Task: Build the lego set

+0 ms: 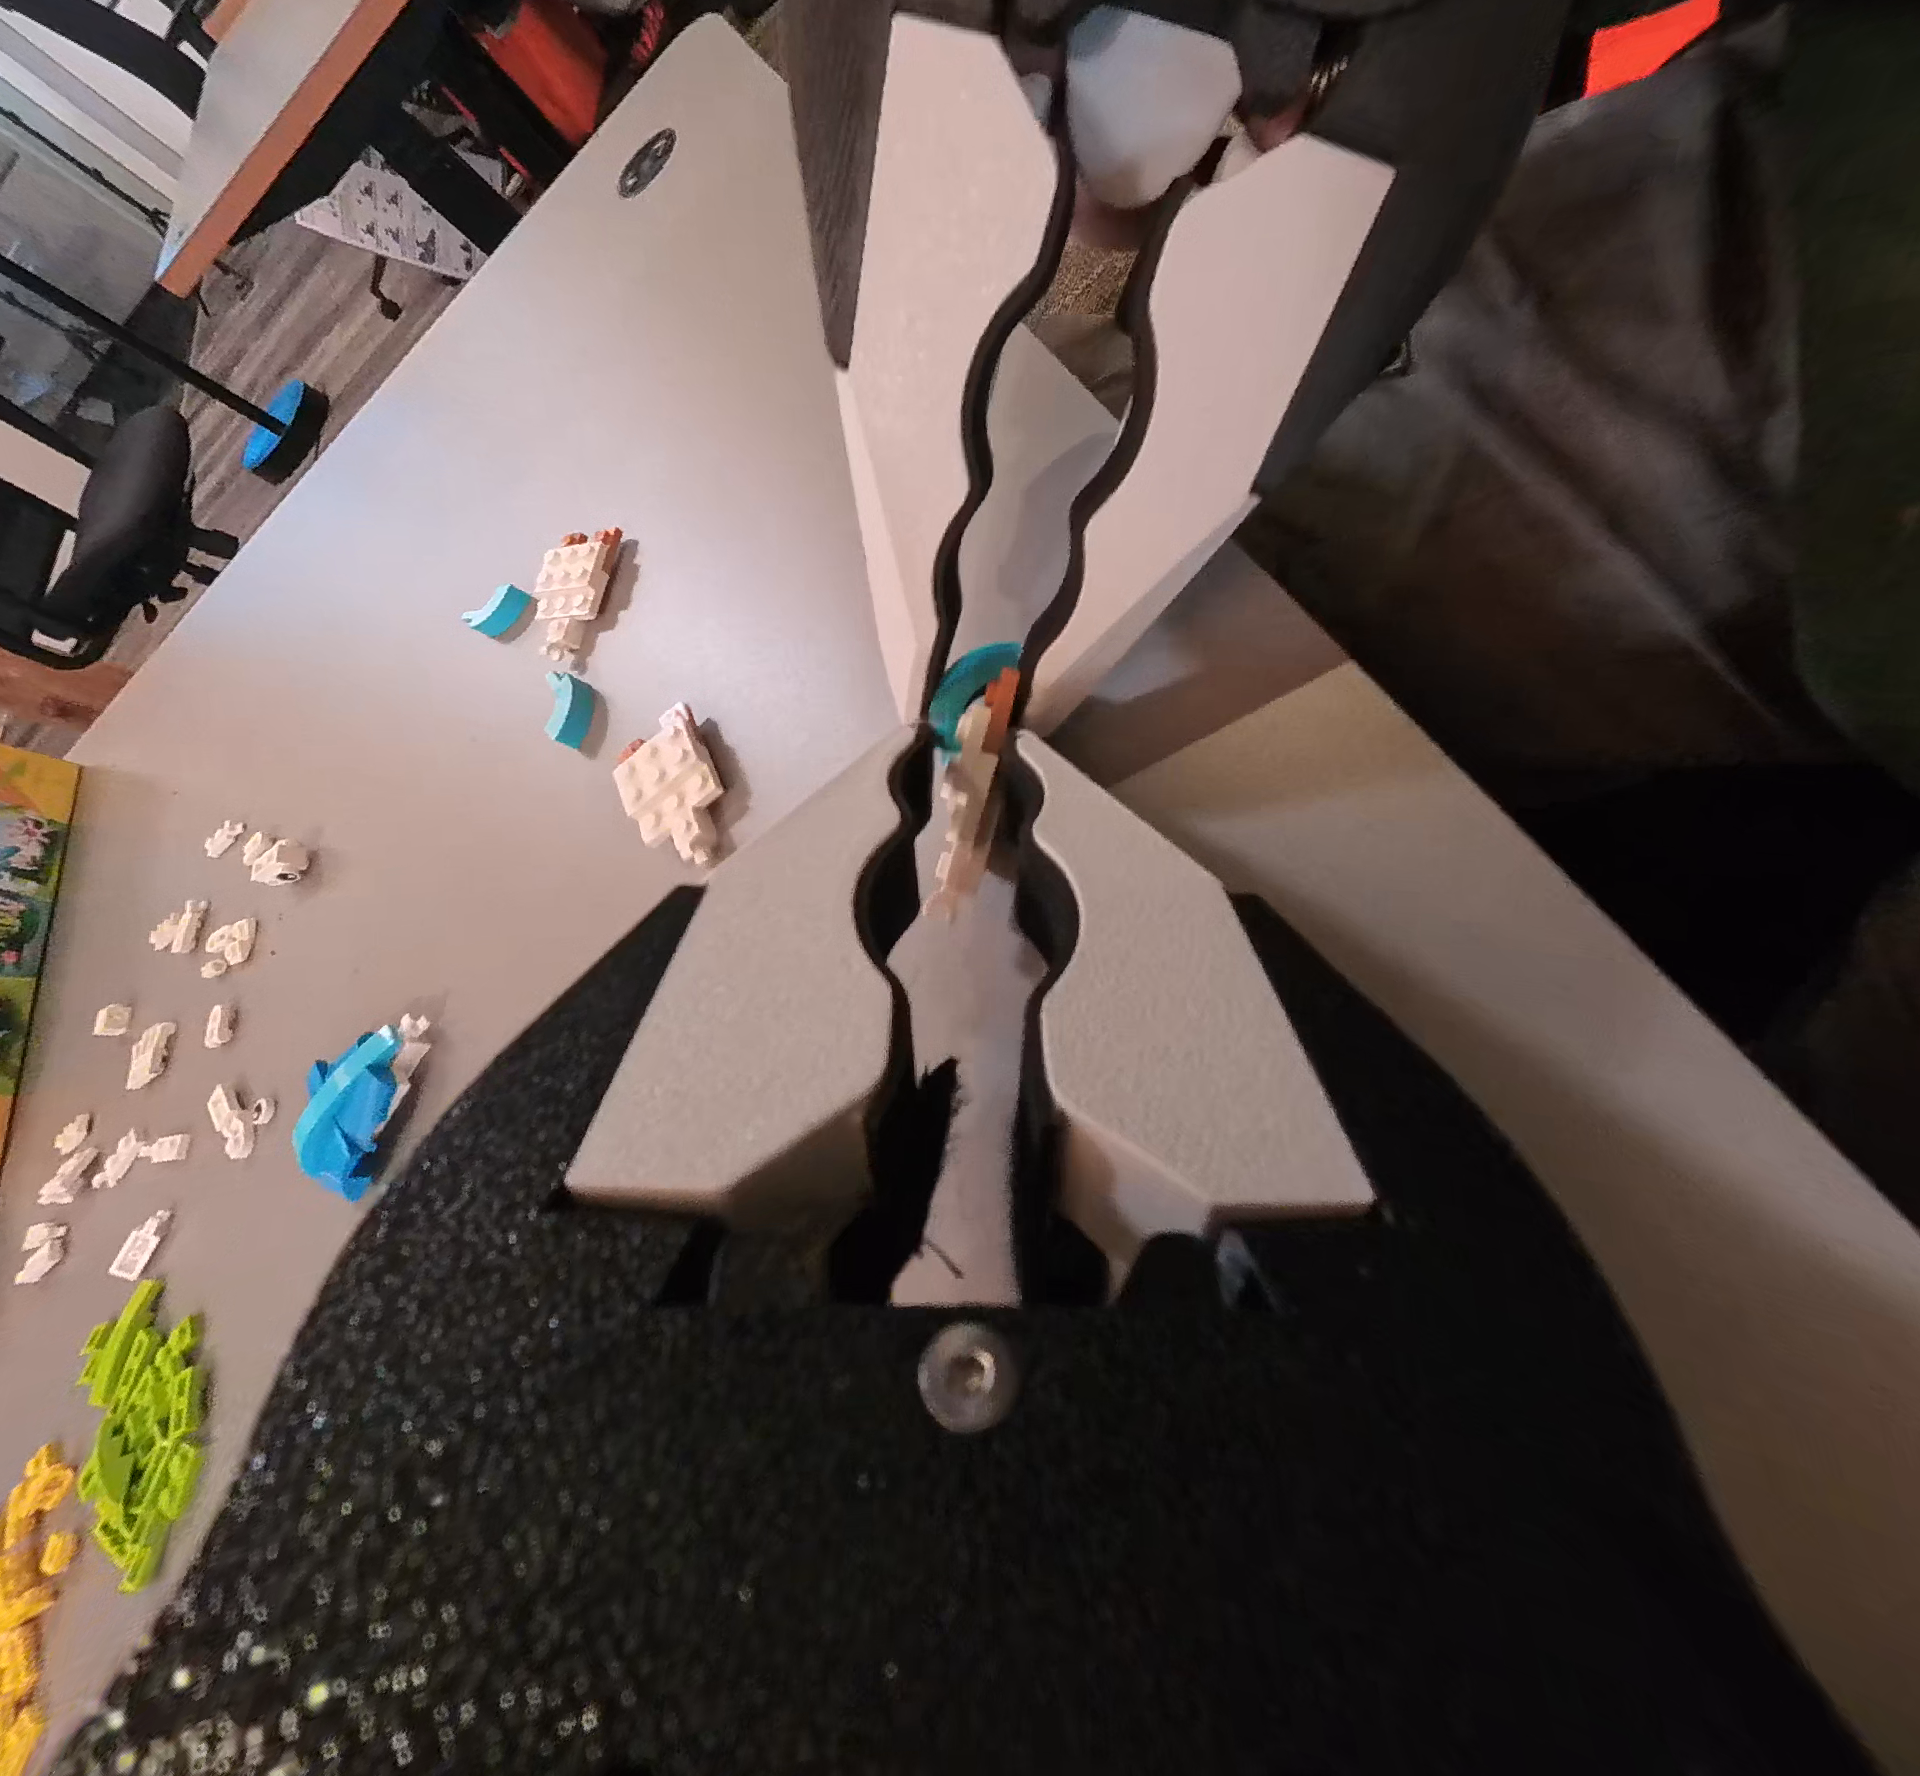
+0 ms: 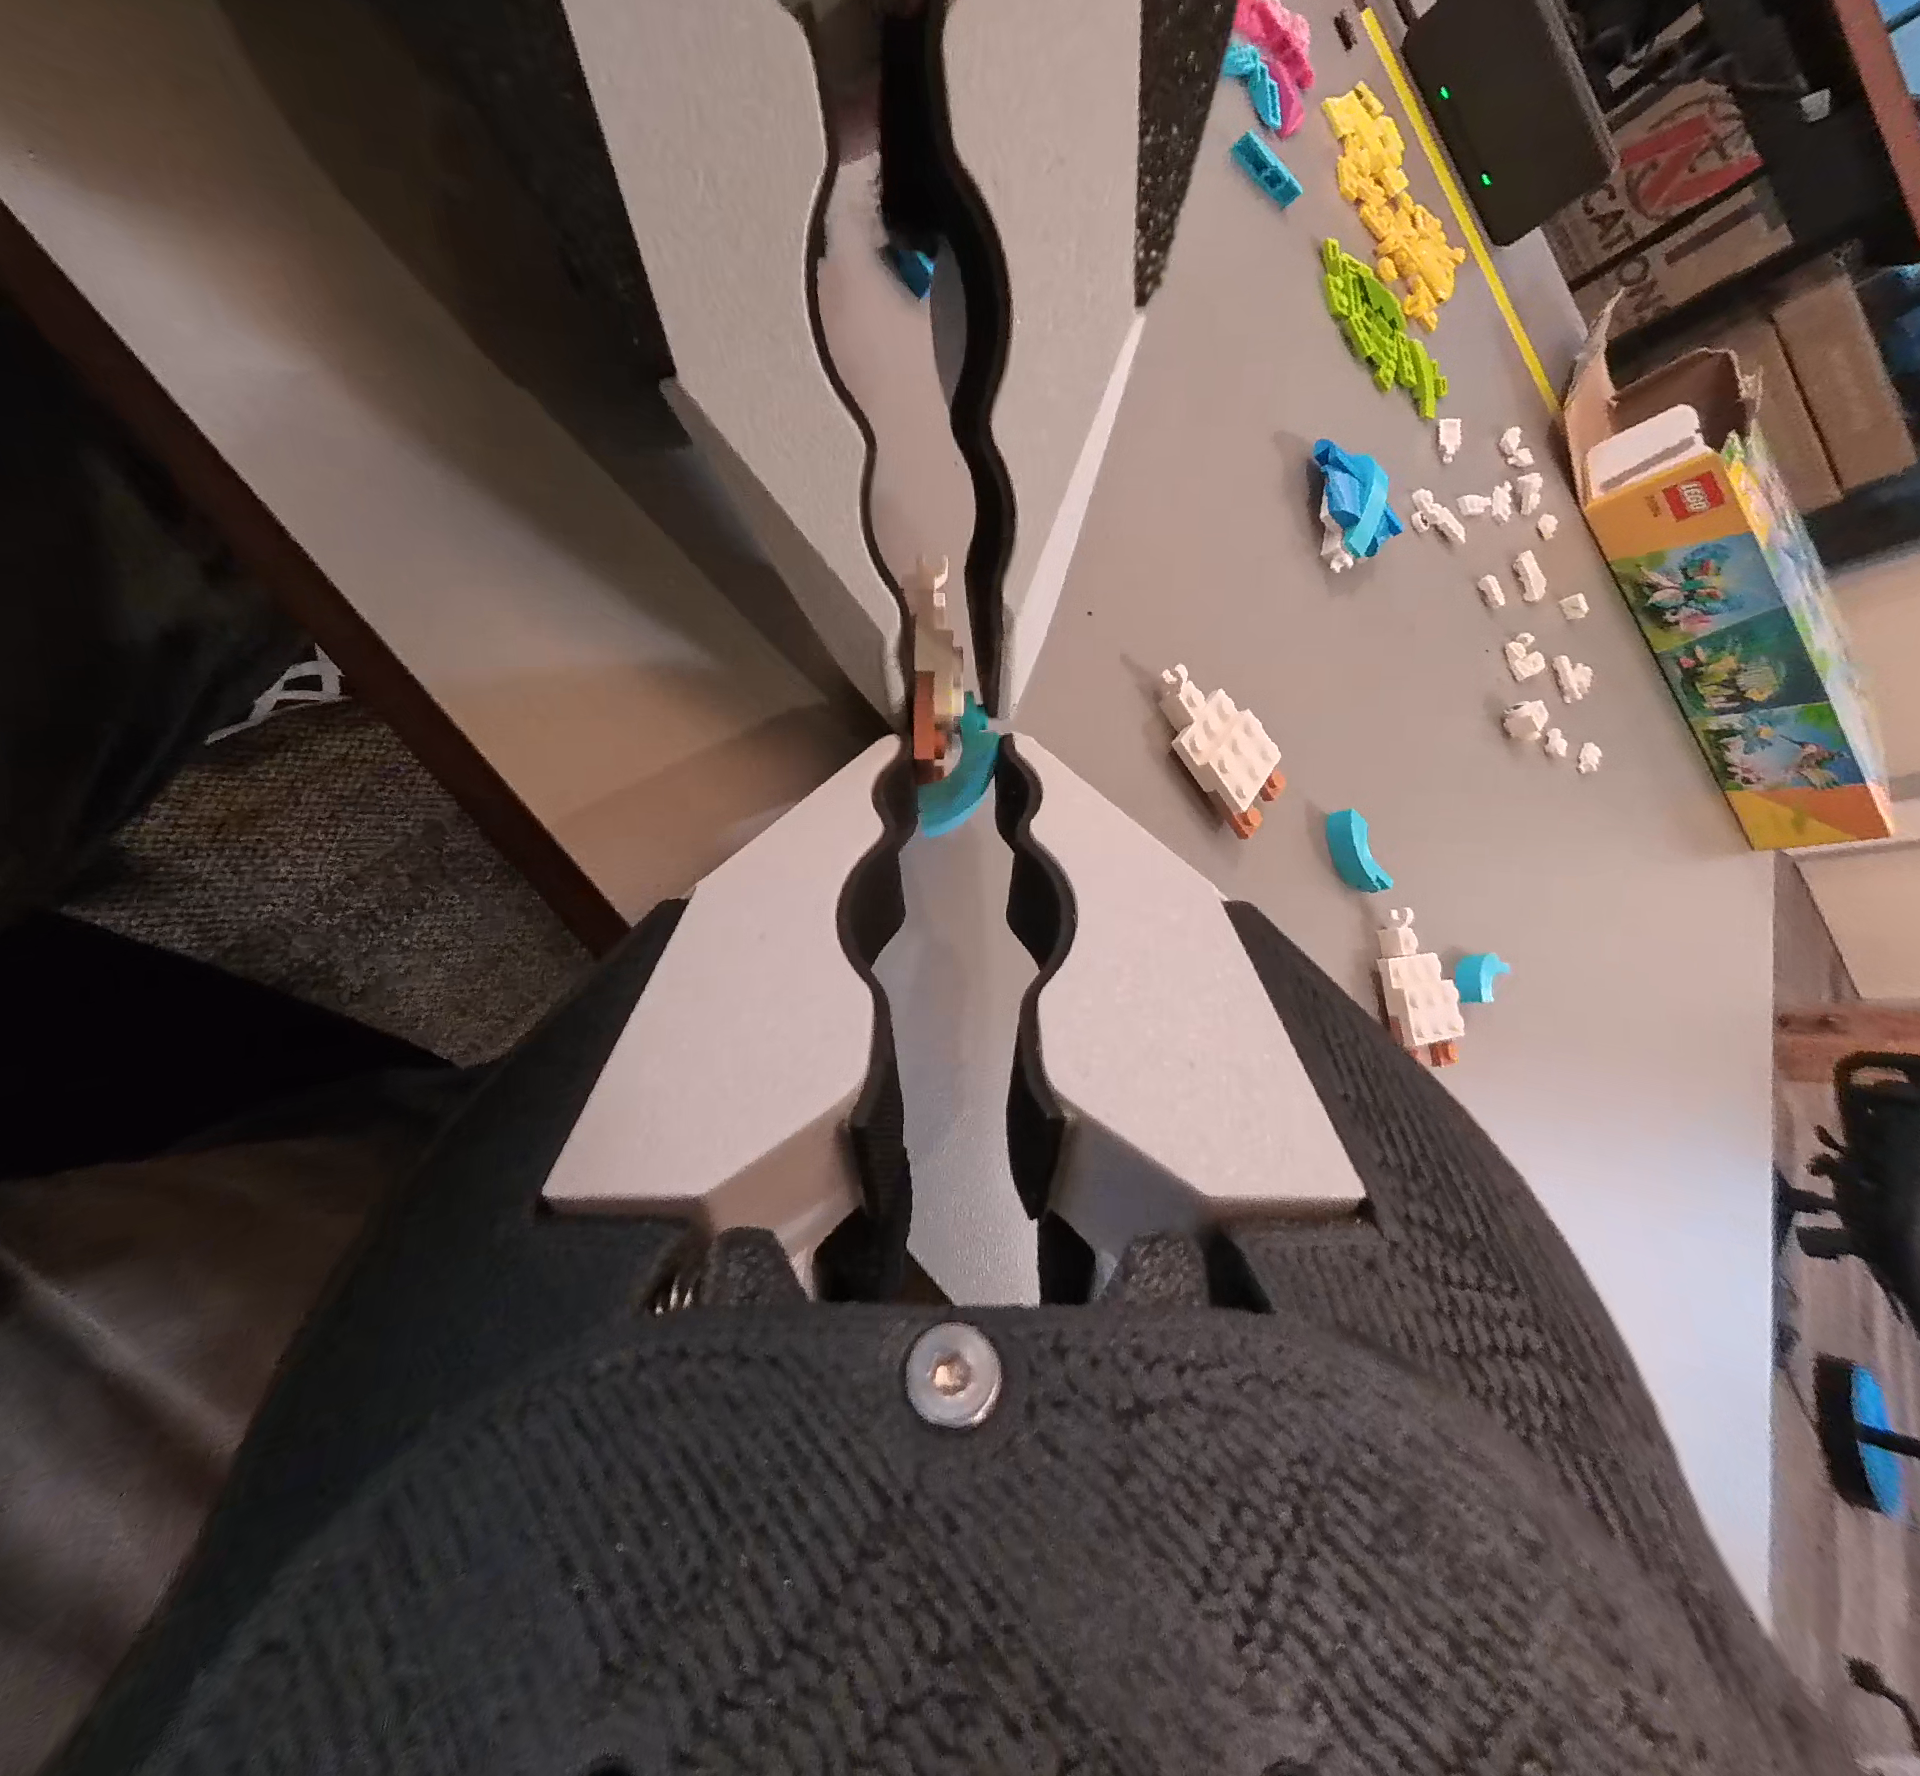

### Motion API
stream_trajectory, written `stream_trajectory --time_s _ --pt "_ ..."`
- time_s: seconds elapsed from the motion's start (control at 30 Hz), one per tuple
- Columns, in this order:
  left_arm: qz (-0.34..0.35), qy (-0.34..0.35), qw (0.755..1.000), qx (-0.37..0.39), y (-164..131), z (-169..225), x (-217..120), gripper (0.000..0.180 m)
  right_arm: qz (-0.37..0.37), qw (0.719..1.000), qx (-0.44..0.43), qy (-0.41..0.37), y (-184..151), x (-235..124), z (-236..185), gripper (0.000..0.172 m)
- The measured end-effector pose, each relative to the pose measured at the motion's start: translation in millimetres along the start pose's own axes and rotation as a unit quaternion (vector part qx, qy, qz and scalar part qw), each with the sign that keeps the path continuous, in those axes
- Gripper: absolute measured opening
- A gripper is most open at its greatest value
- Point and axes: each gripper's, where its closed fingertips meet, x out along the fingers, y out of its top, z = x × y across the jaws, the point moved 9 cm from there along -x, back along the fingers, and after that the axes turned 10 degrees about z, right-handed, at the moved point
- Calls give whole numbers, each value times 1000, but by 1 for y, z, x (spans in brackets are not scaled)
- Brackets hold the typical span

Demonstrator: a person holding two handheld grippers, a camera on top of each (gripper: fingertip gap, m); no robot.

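Here my two grippers meet tip to tip above the near edge of the desk (image 2: 1299,583). My left gripper (image 1: 971,770) is clamped on a small white brick figure (image 1: 961,833) with brown feet, held edge-on. My right gripper (image 2: 951,770) is clamped on a curved teal piece (image 2: 951,796), and that piece lies against the figure's foot end. Whether it is fully seated I cannot tell; the joint is blurred. On the desk lie two more white figures (image 2: 1226,744) with brown feet, each with a loose teal curve (image 2: 1356,848) beside it, so by my judgement those two are not yet fitted. Farther off sit a blue build (image 2: 1351,495), scattered white bits (image 2: 1517,583), green and yellow piles (image 2: 1382,220) and a printed box (image 2: 1766,646).
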Motion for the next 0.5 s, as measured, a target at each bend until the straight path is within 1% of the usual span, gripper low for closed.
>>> stream_trajectory --time_s 0.1,0.2,0.23,0.33,0.4,0.5 --pt "6 -5 1000 -12 -1 0 -2 11 13 1000 2 5 0 -1 1 14" --pt "17 -27 999 -23 -1 1 -6 12 34 999 1 21 0 -1 1 14" --pt "18 -44 999 -26 -2 2 -7 22 42 999 2 26 -1 -2 1 14" --pt "23 -60 997 -41 -3 2 -10 22 58 997 10 40 -2 -4 3 14" --pt "26 -60 997 -35 -3 2 -9 20 72 996 19 56 -2 -5 2 14" --pt "30 -44 999 6 -2 4 -8 15 80 995 20 63 -1 -5 2 14"
